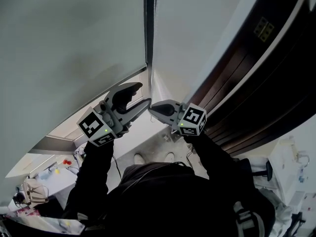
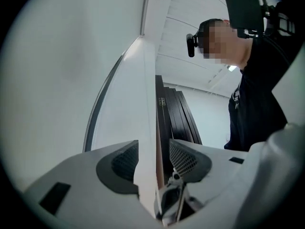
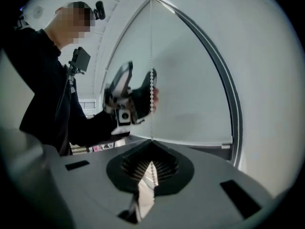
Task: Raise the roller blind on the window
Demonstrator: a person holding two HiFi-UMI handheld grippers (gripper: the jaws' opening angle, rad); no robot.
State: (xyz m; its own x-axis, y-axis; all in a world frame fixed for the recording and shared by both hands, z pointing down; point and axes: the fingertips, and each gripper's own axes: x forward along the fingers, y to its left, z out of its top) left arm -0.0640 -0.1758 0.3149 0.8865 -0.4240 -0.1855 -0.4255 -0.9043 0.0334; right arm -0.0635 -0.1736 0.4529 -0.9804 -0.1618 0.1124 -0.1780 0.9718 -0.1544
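Two grippers work the bead chain beside the roller blind, which hangs low over the window. Right gripper clamped on chain; left gripper wide open around it, higher up. Chain probably light, floppy, slippery: pinch squarely across beads.

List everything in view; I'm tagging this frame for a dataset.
Blind: one, pale grey, covers the window at left.
Chain: one, white beads, hangs at the blind's edge.
Wall: one, white, between blind and panels.
Panels: several, dark brown, at right.
Shoes: two, pale, on the floor below.
Left gripper: one, grey, open, by the chain.
Right gripper: one, grey, shut on the chain.
Sleeves: two, black, behind the grippers.
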